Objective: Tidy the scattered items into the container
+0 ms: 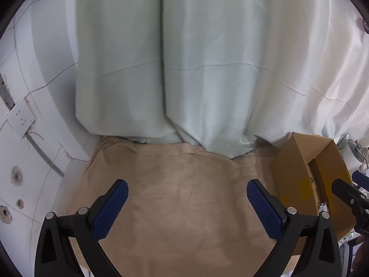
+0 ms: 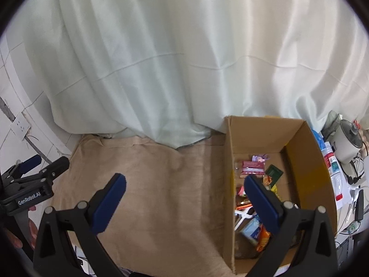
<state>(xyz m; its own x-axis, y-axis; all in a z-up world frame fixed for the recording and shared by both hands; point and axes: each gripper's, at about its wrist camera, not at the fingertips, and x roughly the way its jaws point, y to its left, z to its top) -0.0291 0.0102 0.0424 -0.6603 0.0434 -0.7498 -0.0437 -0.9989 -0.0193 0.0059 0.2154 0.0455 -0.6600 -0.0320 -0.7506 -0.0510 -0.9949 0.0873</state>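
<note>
risk: left gripper (image 1: 186, 196) and right gripper (image 2: 184, 189) both spread apart and empty, a careless sweep could snag the tan cloth (image 1: 184, 196) or tip the box | box (image 2: 302, 161) at 3 o'clock on the table, open-topped brown cardboard | items (image 2: 252, 168) piled inside, colourful packets.

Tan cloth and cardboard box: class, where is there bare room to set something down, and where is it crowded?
Free: the tan cloth, bordered by the curtain behind, the tiled wall left and the cardboard box right. Crowded: the box floor, littered with packets.
</note>
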